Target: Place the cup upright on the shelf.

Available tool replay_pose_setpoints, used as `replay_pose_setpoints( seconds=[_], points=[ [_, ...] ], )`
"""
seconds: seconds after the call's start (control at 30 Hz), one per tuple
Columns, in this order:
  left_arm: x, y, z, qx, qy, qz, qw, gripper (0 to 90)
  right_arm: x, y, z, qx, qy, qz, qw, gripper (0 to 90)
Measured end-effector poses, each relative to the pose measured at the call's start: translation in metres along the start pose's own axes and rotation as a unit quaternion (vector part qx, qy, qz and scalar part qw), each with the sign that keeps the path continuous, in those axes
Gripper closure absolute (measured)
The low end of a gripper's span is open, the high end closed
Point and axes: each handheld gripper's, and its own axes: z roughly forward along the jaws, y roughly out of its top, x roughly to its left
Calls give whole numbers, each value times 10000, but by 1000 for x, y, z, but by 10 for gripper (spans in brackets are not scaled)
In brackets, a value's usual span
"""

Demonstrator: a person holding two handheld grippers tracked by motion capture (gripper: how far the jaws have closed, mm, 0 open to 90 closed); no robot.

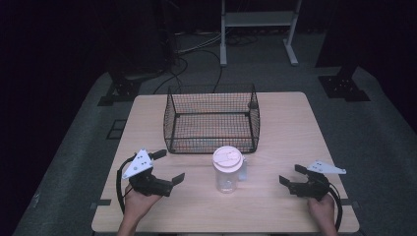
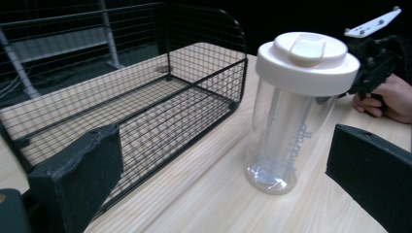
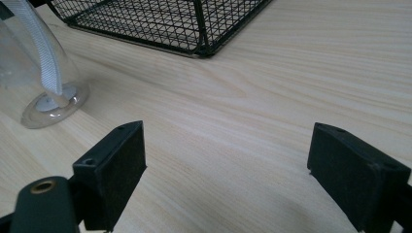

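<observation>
The clear bottle [image 1: 227, 171] stood upright just before the wire basket [image 1: 211, 119] (empty), flanked by the left gripper [image 1: 168, 167] and right gripper [image 1: 290, 174], jaws spread wide, holding nothing.

Setting: you worked in a lab-style recording space | Evidence: a lone wooden table [image 1: 275, 206] stood on grey carpet [image 1: 378, 137], black drapes [image 1: 54, 44] surrounded it, cables [image 1: 189, 61] trailed across the floor, and a white metal stand [image 1: 258, 22] stood behind.

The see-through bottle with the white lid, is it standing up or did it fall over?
Standing up. The bottle rests on its base on the table, white lid on top, in front of the wire basket.
</observation>
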Motion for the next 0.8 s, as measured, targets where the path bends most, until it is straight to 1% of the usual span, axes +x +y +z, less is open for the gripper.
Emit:
replay_pose_setpoints(
  seconds=[0.07,0.13,0.17,0.23,0.27,0.33,0.37,0.43,0.5,0.57,0.67,0.73,0.77,0.8],
  points=[
    [-2,3,3,43,-102,18,9999,0,0,0,0,2,8,5,10000,129],
    [-4,6,6,143,-153,82,9997,0,0,0,0,0,15,8,10000,129],
    [-4,6,6,143,-153,82,9997,0,0,0,0,0,15,8,10000,129],
    [-8,12,11,208,-227,171,9994,0,0,0,0,5,25,-8,10000,129],
    [-8,12,11,208,-227,171,9994,0,0,0,0,5,25,-8,10000,129],
    [-10,15,14,232,-289,212,9991,0,0,0,0,10,33,-6,10000,129],
    [-11,19,17,253,-353,255,9987,0,0,0,0,10,37,-6,10000,129],
    [-12,20,18,273,-389,266,9985,0,0,0,0,12,37,-7,10000,129],
    [-14,23,21,293,-490,260,9980,0,0,0,0,11,36,-4,10000,129],
    [-16,25,27,383,-624,306,9968,0,0,0,0,13,32,0,10000,129],
    [-18,27,32,461,-685,366,9959,0,0,0,0,11,32,-3,10000,129],
    [-21,29,35,479,-748,364,9954,0,0,0,0,14,36,-2,10000,129],
    [-23,30,37,519,-799,369,9948,0,0,0,0,14,36,-2,10000,129],
    [-24,31,40,617,-873,391,9935,0,0,0,0,10,37,1,10000,129]
  ],
)
